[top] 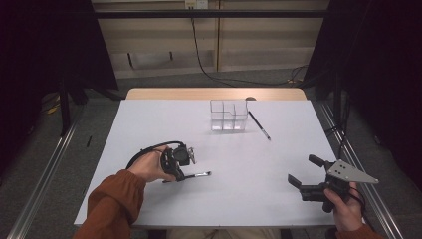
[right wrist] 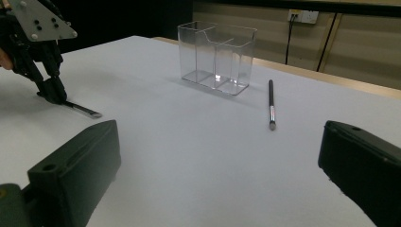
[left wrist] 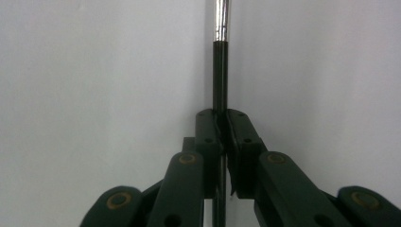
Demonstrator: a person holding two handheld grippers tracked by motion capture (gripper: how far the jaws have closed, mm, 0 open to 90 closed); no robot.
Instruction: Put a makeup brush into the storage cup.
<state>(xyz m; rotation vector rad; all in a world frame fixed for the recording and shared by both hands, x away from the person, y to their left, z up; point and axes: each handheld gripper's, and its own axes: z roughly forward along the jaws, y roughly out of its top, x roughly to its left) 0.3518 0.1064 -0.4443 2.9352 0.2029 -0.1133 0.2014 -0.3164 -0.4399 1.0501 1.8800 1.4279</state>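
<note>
A thin black pen with a silver end (top: 198, 174) lies on the white table (top: 149, 119), front left of centre. My left gripper (top: 180, 176) points down at it and is shut on its black shaft. In the left gripper view the pads (left wrist: 212, 137) pinch the pen (left wrist: 220, 71), whose silver end runs off ahead of them. My right gripper (top: 303, 170) hovers at the front right, open, with nothing between its jaws. From the right gripper (right wrist: 220, 137) I see the left gripper (right wrist: 53, 92) on the pen (right wrist: 85, 110).
A clear plastic box with compartments (top: 228, 117) (right wrist: 217, 56) stands at the back centre. A second black pen (top: 260, 125) (right wrist: 271, 104) lies just right of it. A wooden strip (top: 214, 93) borders the table's far edge.
</note>
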